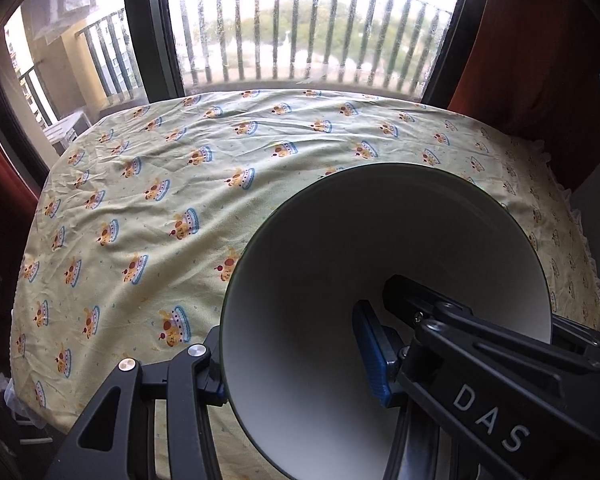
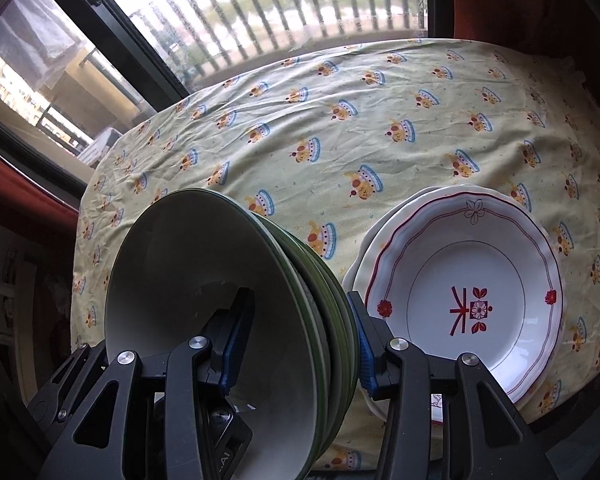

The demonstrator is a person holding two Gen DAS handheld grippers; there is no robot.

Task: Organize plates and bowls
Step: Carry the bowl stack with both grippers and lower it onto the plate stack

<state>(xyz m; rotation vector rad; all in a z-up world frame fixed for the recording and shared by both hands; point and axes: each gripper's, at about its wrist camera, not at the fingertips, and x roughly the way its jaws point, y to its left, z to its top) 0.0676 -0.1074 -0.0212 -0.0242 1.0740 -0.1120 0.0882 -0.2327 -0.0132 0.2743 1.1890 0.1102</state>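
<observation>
From the left wrist camera, the left gripper (image 1: 296,364) is partly closed across the wall of a white bowl (image 1: 340,248) with a thin dark rim: one blue-padded finger (image 1: 374,354) sits inside the bowl against its white inner surface, the other finger is outside by the rim at lower left, mostly hidden. The bowl is tipped on its side, its mouth facing the camera, above a table draped in a pale yellow tablecloth (image 1: 148,168) printed with small cartoon figures. Behind the table is a window (image 1: 308,28) with vertical railing bars outside, and a dark red curtain (image 1: 540,40) hangs at the right. From the right wrist camera, the right gripper (image 2: 300,344) is likewise partly closed — its two blue pads clamp a nested stack of green-rimmed bowls (image 2: 204,264), one finger inside the innermost bowl, the other against the outermost bowl's outer wall. How many bowls are nested is hard to count; several rims show. The stack is also tilted sideways, held over the near edge of the cloth. Just right of it, a stack of scalloped white plates (image 2: 476,264) lies on the cloth — the top one has a red border line, red flowers and a red character at its centre.
</observation>
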